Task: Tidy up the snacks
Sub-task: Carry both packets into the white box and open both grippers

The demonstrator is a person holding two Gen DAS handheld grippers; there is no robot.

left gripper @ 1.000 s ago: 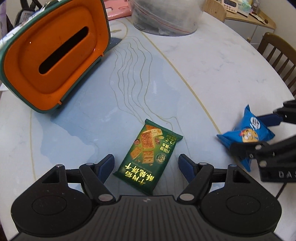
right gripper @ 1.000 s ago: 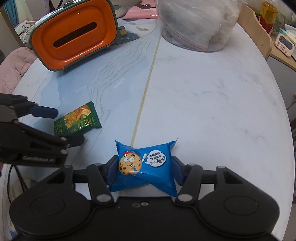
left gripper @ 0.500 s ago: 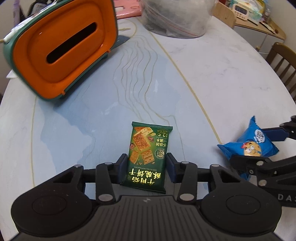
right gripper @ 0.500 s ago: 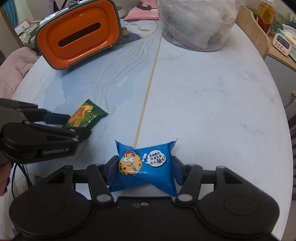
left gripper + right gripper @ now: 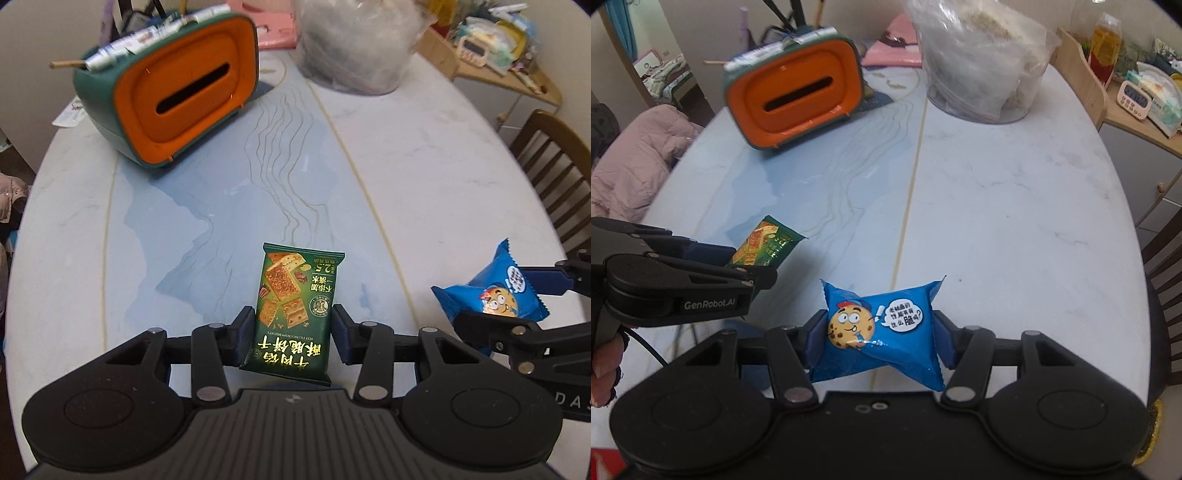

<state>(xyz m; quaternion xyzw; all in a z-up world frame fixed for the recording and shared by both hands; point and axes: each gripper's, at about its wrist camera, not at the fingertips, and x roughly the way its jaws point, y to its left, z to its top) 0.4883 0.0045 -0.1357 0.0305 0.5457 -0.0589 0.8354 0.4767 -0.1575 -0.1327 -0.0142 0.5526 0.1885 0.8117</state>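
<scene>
My left gripper [image 5: 293, 328] is shut on a green biscuit packet [image 5: 295, 306], held lifted above the marble table [image 5: 406, 166]. In the right wrist view the same packet [image 5: 764, 245] sticks out of the left gripper [image 5: 738, 264] at the left. My right gripper [image 5: 877, 339] is shut on a blue cookie packet [image 5: 882, 332] with a cartoon cookie face, also off the table. That blue packet [image 5: 495, 295] shows at the right edge of the left wrist view. An orange and green box [image 5: 173, 96] with a dark slot stands at the far left of the table.
A large clear bag [image 5: 979, 62] of pale contents sits at the table's far end, next to a pink item [image 5: 890, 51]. Wooden chairs [image 5: 554, 155] stand to the right, and pink clothing [image 5: 631, 162] lies left. A cluttered side shelf [image 5: 1137, 92] with a timer is beyond.
The left gripper closed on the green packet, which was lying on the table. Both grippers then rose with their packets, so the table and the orange box look farther away.
</scene>
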